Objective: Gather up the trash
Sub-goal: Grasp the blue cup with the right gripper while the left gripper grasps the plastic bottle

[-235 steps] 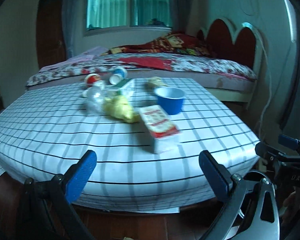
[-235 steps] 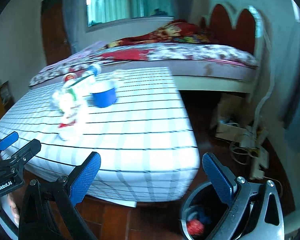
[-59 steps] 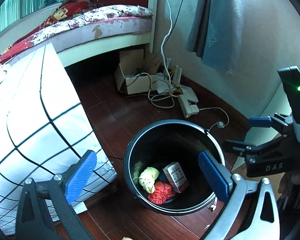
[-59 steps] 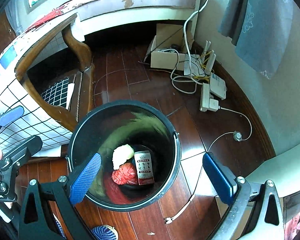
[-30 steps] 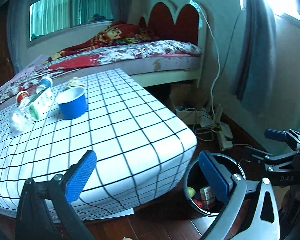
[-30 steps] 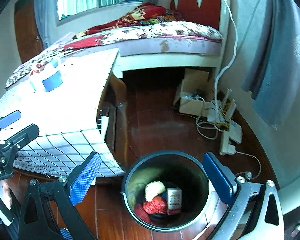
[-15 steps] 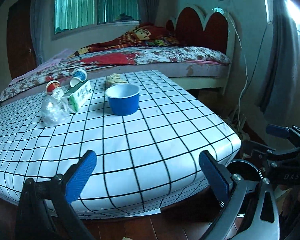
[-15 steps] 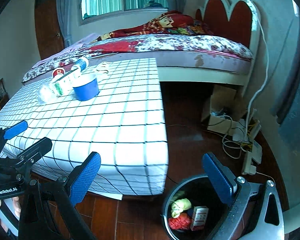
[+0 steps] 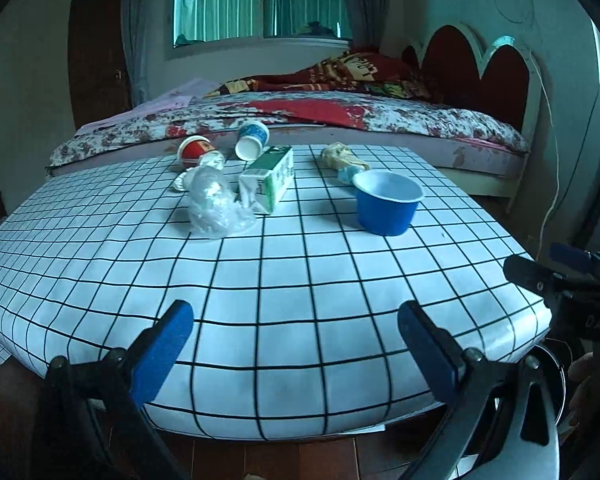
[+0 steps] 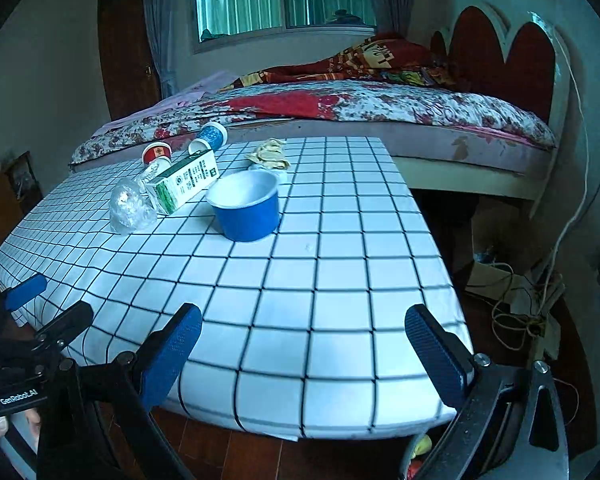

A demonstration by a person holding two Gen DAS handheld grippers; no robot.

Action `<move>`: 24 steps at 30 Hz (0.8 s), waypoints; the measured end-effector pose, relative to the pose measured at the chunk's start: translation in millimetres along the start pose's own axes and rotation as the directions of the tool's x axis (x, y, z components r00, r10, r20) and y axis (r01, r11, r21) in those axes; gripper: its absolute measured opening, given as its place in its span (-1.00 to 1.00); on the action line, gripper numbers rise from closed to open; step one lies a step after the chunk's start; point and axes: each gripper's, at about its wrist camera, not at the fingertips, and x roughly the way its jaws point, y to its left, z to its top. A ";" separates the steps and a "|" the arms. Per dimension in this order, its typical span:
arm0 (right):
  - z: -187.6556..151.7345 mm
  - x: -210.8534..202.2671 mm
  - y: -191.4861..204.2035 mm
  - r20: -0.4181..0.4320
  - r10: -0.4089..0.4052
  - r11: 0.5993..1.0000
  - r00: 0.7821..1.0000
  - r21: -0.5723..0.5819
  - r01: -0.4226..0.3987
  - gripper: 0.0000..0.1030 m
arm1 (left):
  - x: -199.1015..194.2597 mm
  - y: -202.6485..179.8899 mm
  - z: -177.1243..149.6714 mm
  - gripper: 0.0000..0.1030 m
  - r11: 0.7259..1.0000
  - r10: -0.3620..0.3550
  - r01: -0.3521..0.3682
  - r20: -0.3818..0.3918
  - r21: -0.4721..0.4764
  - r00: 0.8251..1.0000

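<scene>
Trash lies on the checked table (image 9: 300, 280): a blue bowl (image 9: 388, 208), a green and white carton (image 9: 270, 180), a crumpled clear plastic bag (image 9: 212, 204), a red cup (image 9: 194, 150), a blue cup (image 9: 252, 140) and a yellowish wad (image 9: 342, 158). My left gripper (image 9: 296, 340) is open and empty at the table's near edge. My right gripper (image 10: 304, 344) is open and empty, also at the near edge. The bowl (image 10: 246, 206), carton (image 10: 182, 182) and bag (image 10: 128, 206) lie beyond it. The black bin's rim (image 10: 414, 454) peeks in at the bottom.
A bed (image 9: 340, 120) with a red headboard stands behind the table. A cardboard box and tangled cables (image 10: 516, 296) lie on the wooden floor to the right. The right gripper's body (image 9: 572, 280) shows at the left view's right edge.
Both grippers have swung up and left from the bin to face the table. The red and white box and the yellow wad went from the table into the bin.
</scene>
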 end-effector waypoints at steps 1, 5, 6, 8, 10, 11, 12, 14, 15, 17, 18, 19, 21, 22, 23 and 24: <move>5.0 4.3 5.9 0.000 0.012 1.000 1.000 -0.009 -0.012 0.98 | 2.6 5.6 2.3 0.99 1.000 0.009 -0.009 -0.002 -0.004 1.000; 26.6 33.1 28.9 -0.050 0.047 0.997 0.998 -0.062 -0.050 0.98 | 17.4 29.8 15.0 0.98 0.998 0.058 -0.059 -0.012 -0.028 0.998; 31.9 41.3 33.1 -0.064 0.049 0.996 0.997 -0.071 -0.053 0.98 | 23.1 36.0 18.8 0.98 0.997 0.072 -0.072 -0.016 -0.037 0.997; 41.7 62.9 39.3 -0.102 0.055 0.994 0.993 -0.089 -0.064 0.98 | 36.5 47.2 27.1 0.98 0.995 0.086 -0.087 -0.031 -0.044 0.996; 48.6 84.1 39.9 -0.129 0.049 0.994 0.990 -0.090 -0.061 0.98 | 53.0 57.0 35.4 0.93 0.994 0.088 -0.091 -0.048 -0.059 0.995; 51.0 93.4 39.6 -0.146 0.044 0.994 0.988 -0.090 -0.057 0.98 | 60.7 61.7 38.6 0.91 0.994 0.076 -0.080 -0.057 -0.071 0.995; 53.3 102.9 39.1 -0.162 0.042 0.995 0.986 -0.086 -0.056 0.98 | 68.3 65.0 41.2 0.87 0.994 0.072 -0.077 -0.068 -0.078 0.995; 57.8 119.8 38.1 -0.180 0.047 0.995 0.983 -0.080 -0.062 0.98 | 86.6 69.0 46.0 0.78 0.995 0.052 -0.060 -0.100 -0.081 0.994; 60.1 128.3 37.9 -0.191 0.047 0.995 0.981 -0.080 -0.063 0.98 | 98.0 70.6 48.8 0.72 0.995 0.047 -0.057 -0.118 -0.079 0.992; 64.4 141.2 38.8 -0.208 0.047 0.994 0.977 -0.082 -0.066 0.98 | 114.5 72.0 52.8 0.67 0.996 0.041 -0.052 -0.143 -0.075 0.989; 66.6 146.4 39.1 -0.211 0.043 0.994 0.976 -0.086 -0.063 0.97 | 120.8 73.9 54.7 0.65 0.996 0.036 -0.048 -0.152 -0.078 0.988; 69.2 150.2 38.6 -0.210 0.039 0.994 0.977 -0.090 -0.059 0.96 | 128.2 75.4 57.0 0.63 0.996 0.024 -0.038 -0.161 -0.086 0.987; 74.4 158.1 37.0 -0.213 0.038 0.994 0.976 -0.090 -0.058 0.90 | 140.7 77.3 62.8 0.61 0.995 0.021 -0.037 -0.173 -0.092 0.985; 76.4 160.8 36.5 -0.215 0.037 0.994 0.976 -0.092 -0.058 0.84 | 144.3 78.5 65.6 0.60 0.995 0.021 -0.038 -0.173 -0.094 0.985; 78.6 163.8 35.7 -0.218 0.041 0.994 0.975 -0.091 -0.062 0.79 | 148.4 80.1 68.0 0.60 0.994 0.019 -0.037 -0.173 -0.101 0.985; 80.3 166.9 35.3 -0.222 0.049 0.994 0.974 -0.089 -0.070 0.69 | 153.8 81.8 70.3 0.56 0.993 0.013 -0.035 -0.190 -0.110 0.982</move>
